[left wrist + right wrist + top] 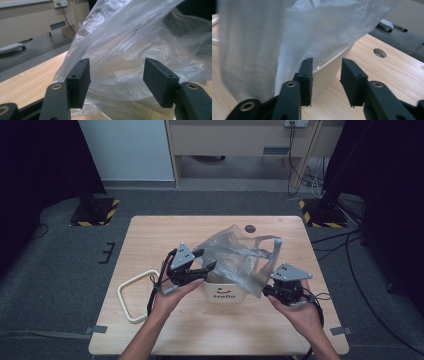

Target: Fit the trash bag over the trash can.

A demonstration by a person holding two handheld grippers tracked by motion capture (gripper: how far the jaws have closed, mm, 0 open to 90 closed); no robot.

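Observation:
A small white bin (223,293) marked "Hello" stands mid-table, with a crumpled clear plastic bag (235,256) rising out of it. My left gripper (204,260) is at the bag's left side. In the left gripper view the jaws (117,68) stand wide apart, with the bag (130,37) bulging just beyond them and untouched. My right gripper (266,290) is at the bin's right side, under the hanging film. In the right gripper view its jaws (325,63) are apart, with the bin's rim (329,71) beyond the gap and the bag (287,30) draped over the left jaw.
A cream rectangular ring frame (134,296) lies on the wooden table (210,330) left of my left hand. A round cable hole (250,228) sits near the table's far edge. Dark stands and cables are on the floor beyond.

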